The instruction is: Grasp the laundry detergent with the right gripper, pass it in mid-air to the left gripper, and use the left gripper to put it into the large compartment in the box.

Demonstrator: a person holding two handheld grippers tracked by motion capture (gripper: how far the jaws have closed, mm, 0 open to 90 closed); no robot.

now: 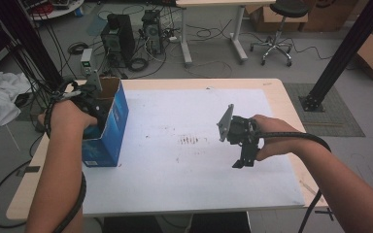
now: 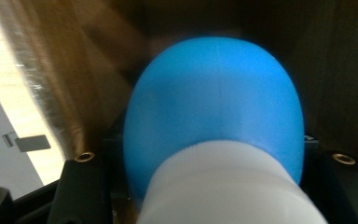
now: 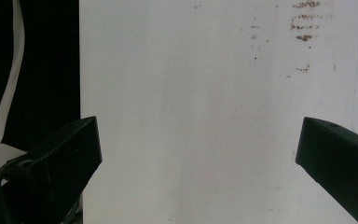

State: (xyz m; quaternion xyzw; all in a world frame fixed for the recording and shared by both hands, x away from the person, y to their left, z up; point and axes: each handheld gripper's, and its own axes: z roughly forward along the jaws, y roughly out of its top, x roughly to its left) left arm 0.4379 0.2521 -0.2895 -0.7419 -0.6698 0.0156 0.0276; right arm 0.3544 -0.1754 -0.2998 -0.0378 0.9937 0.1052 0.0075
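The person's left forearm reaches up the left side of the high view, the hand bent at the wrist so that the left gripper (image 1: pixel 88 104) dips down into the open top of a blue cardboard box with a brown inside (image 1: pixel 108 127). That box stands upright at the left edge of the white-covered worktop (image 1: pixel 189 165), its flaps open. The right forearm comes in from the lower right, wrist turned inward, and the right gripper (image 1: pixel 240 162) hangs over the worktop right of centre, tilted down toward the near side, well apart from the box.

In the left gripper view a smooth, rounded blue object with a white collar at its near end (image 2: pixel 214 116) sits between the 2 black jaws – it swells out past them toward the far side, and the brown inner walls of the box stand close around it. The left gripper is clamped on this object, with the jaws pressing at its sides. Its surface is matt and even, with a faint seam down the middle; the white part looks finely ribbed.

The right gripper's jaws stand wide apart with nothing between them – below them lies bare white worktop with a few brown specks.
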